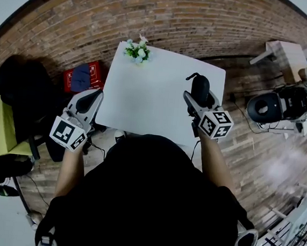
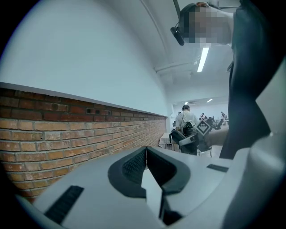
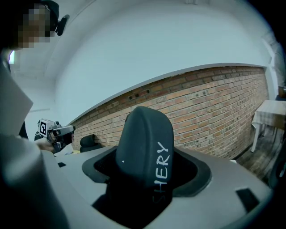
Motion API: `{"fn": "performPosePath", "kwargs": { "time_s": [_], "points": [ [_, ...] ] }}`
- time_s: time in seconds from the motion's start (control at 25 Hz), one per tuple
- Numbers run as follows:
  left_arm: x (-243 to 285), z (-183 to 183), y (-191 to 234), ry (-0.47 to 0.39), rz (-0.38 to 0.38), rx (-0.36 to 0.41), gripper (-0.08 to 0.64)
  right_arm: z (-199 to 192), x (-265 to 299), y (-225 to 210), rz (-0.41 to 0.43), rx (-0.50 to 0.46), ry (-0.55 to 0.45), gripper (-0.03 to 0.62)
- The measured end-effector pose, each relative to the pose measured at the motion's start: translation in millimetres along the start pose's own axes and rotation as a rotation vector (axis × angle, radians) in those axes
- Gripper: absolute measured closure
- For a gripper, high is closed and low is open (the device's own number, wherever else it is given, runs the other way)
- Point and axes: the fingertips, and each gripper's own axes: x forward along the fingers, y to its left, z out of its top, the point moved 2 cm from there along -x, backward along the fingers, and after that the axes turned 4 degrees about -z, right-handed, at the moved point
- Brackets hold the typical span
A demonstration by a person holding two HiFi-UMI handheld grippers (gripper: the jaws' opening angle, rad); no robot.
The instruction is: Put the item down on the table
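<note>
My right gripper (image 1: 198, 98) is shut on a black rounded item (image 1: 200, 87) with white lettering, held upright over the right part of the white table (image 1: 145, 100). In the right gripper view the item (image 3: 145, 143) fills the space between the jaws and stands up past them. My left gripper (image 1: 92, 99) hovers just off the table's left edge. In the left gripper view its jaws (image 2: 146, 156) are shut together with nothing between them. Whether the item touches the tabletop is hidden.
A small pot of white flowers (image 1: 137, 50) stands at the table's far edge. A red box (image 1: 85, 76) and a black chair (image 1: 21, 91) are on the left. On the right, a round black-and-white device (image 1: 268, 106) and a wooden stool (image 1: 287, 54) stand on the floor.
</note>
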Motion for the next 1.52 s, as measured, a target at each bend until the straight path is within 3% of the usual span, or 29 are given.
{"fn": "performPosePath", "kwargs": {
  "time_s": [0.92, 1.52],
  "points": [
    [-4.6, -10.9, 28.2, 0.003, -0.096, -0.014, 0.548, -17.1, -4.7, 18.9, -0.097, 0.017, 0.018, 0.221],
    [8.4, -16.1, 59.5, 0.013, -0.114, -0.015, 0.548, -16.7, 16.4, 14.8, -0.133, 0.050, 0.011, 0.221]
  ]
}}
